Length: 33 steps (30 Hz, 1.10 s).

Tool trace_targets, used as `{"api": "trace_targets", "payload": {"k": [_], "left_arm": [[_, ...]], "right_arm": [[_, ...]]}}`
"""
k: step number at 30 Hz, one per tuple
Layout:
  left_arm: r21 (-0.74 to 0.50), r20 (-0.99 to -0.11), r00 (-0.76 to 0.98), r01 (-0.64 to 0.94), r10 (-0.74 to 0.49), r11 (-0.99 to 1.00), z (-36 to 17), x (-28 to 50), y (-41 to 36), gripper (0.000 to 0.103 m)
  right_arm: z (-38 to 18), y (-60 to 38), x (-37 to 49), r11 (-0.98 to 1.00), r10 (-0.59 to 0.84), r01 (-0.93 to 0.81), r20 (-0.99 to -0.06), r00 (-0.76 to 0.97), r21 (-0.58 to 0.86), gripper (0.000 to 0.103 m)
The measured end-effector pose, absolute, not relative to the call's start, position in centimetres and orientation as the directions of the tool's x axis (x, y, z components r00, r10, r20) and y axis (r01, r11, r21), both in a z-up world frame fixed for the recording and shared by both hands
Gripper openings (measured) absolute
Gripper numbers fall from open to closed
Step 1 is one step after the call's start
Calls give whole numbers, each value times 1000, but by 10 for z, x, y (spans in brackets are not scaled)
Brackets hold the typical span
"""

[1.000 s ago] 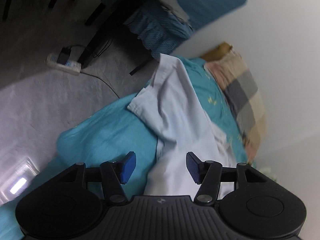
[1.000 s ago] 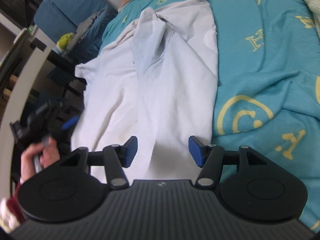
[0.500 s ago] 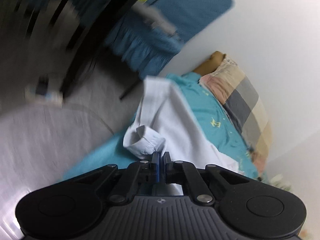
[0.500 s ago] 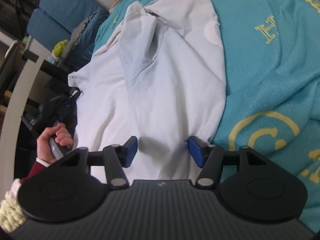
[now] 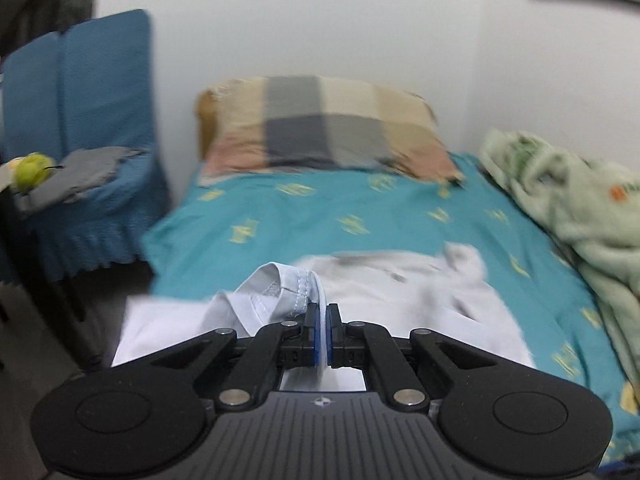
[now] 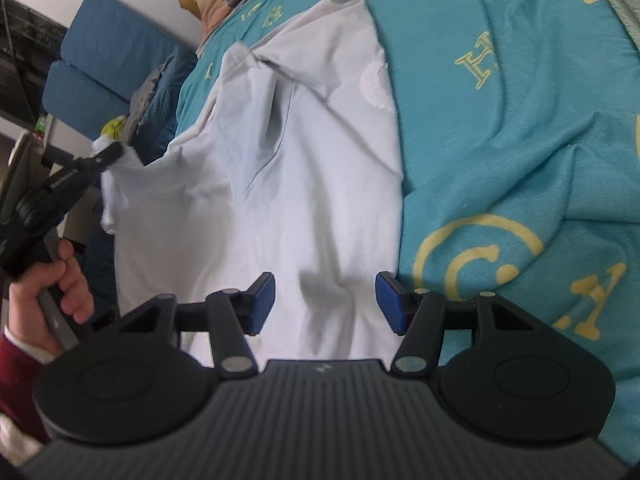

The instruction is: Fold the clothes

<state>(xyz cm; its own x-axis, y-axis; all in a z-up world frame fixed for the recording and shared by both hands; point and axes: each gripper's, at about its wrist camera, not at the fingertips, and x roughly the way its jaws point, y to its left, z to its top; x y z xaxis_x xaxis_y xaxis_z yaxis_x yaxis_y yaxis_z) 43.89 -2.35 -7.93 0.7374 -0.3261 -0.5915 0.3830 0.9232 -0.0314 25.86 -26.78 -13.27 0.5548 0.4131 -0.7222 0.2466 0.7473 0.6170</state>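
A pale blue-white shirt lies spread on the teal bedsheet. In the left wrist view my left gripper is shut on the shirt's sleeve cuff, which bunches up just ahead of the blue pads and is lifted off the bed. From the right wrist view the same gripper shows at the far left, pinching that sleeve, held by a hand in a red cuff. My right gripper stands open over the shirt's near hem, with cloth below the gap and neither pad pressing it.
A checked pillow lies at the head of the bed against the white wall. A pale green blanket is heaped along the right side. A blue covered chair with grey cloth and a green ball stands left of the bed.
My left gripper shut on the sleeve cuff, then rose and rolled upright, swinging to face the pillow. The right gripper crept forward over the hem, still open.
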Motion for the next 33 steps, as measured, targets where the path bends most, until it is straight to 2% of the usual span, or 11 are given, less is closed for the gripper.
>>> {"api": "trace_targets", "payload": {"k": [9, 11, 13, 15, 19, 27, 30, 33], "left_arm": [[-38, -689, 659, 385, -303, 922, -156, 433, -79, 8], [-37, -698, 652, 380, -296, 924, -161, 434, -80, 18], [-38, -701, 650, 378, -294, 925, -160, 430, -78, 31], [-40, -702, 647, 379, -296, 924, -152, 420, -74, 39], [-72, -692, 654, 360, -307, 930, -129, 388, -61, 46], [-93, -677, 677, 311, -289, 946, -91, 292, -21, 47], [-103, -681, 676, 295, -283, 950, -85, 267, -7, 47], [-106, -673, 688, 276, -273, 955, -84, 247, 7, 52]], "right_arm": [[-136, -287, 260, 746, 382, 266, -719, 580, 611, 60], [-134, -289, 261, 748, 383, 256, -713, 588, 613, 60], [-130, -289, 260, 761, 375, 232, -704, 603, 605, 60], [-124, -289, 260, 777, 367, 202, -690, 624, 596, 60], [-114, -288, 258, 789, 370, 143, -647, 666, 598, 60], [-89, -273, 246, 805, 410, -13, -540, 735, 594, 60], [-82, -263, 240, 834, 404, -68, -521, 751, 548, 60], [-76, -254, 231, 847, 410, -112, -503, 761, 520, 60]]}}
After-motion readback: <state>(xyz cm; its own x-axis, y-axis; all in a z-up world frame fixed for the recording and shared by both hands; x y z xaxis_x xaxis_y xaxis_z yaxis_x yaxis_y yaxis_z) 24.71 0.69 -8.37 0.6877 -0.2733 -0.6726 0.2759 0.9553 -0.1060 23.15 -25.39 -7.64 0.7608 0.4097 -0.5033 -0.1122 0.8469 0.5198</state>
